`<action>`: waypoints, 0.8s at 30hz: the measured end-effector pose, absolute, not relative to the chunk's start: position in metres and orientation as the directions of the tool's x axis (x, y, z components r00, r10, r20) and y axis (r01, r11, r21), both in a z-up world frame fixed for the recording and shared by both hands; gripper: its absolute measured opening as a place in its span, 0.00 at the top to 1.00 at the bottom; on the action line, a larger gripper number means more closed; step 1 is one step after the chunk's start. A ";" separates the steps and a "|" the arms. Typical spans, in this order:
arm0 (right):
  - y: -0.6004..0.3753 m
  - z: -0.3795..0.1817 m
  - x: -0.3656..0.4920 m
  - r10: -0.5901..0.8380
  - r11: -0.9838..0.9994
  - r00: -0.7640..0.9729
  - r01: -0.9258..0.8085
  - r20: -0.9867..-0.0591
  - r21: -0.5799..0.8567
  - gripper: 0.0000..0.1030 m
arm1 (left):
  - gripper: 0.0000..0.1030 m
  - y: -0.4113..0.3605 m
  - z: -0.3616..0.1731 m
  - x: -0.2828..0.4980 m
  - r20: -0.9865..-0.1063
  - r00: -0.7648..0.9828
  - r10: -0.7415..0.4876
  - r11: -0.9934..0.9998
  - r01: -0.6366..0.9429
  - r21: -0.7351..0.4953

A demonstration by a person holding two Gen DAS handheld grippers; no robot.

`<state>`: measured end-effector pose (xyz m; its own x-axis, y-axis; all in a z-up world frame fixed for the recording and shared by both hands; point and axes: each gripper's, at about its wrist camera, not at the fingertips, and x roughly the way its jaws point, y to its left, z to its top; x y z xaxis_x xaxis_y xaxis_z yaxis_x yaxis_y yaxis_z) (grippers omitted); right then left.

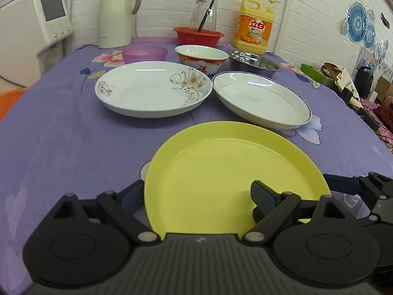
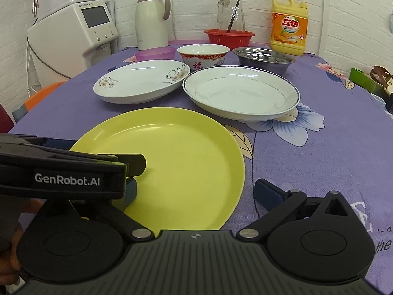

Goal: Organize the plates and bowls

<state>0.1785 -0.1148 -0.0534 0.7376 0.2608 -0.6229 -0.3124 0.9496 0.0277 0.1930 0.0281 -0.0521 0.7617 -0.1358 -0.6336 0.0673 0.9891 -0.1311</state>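
A yellow plate lies nearest on the purple flowered cloth. My left gripper is open across its left rim, with one finger outside the rim and the other over the plate's inside. My right gripper is open too, its left finger over the plate and its right finger on the cloth past the rim. Behind are a floral white plate and a blue-rimmed white plate. Farther back stand a purple bowl, a red-and-white bowl and a steel bowl.
Along the back wall stand a white thermos jug, a red basket holding a glass jar, and a yellow detergent bottle. A white appliance is off the table's left. Boxes and clutter crowd the right edge.
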 end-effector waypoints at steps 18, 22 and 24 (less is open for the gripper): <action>-0.035 -0.033 0.169 0.384 0.879 0.739 -0.476 -0.553 -0.026 0.00 | 0.11 0.099 -0.031 0.163 -0.622 0.782 0.043 0.986 -0.133 -0.099; -0.011 -0.039 0.167 0.416 0.850 0.708 -0.526 -0.571 -0.032 0.00 | 0.11 0.117 -0.041 0.159 -0.634 0.771 0.057 0.979 -0.166 -0.114; -0.007 -0.041 0.167 0.412 0.846 0.705 -0.532 -0.578 -0.045 0.00 | 0.11 0.118 -0.047 0.159 -0.640 0.767 0.046 0.980 -0.160 -0.121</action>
<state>0.1666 -0.0071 -0.0414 0.7046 0.4121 -0.5777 -0.5317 0.8457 -0.0452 0.1594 0.1176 -0.0465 0.7666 0.0461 -0.6405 -0.1601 0.9797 -0.1210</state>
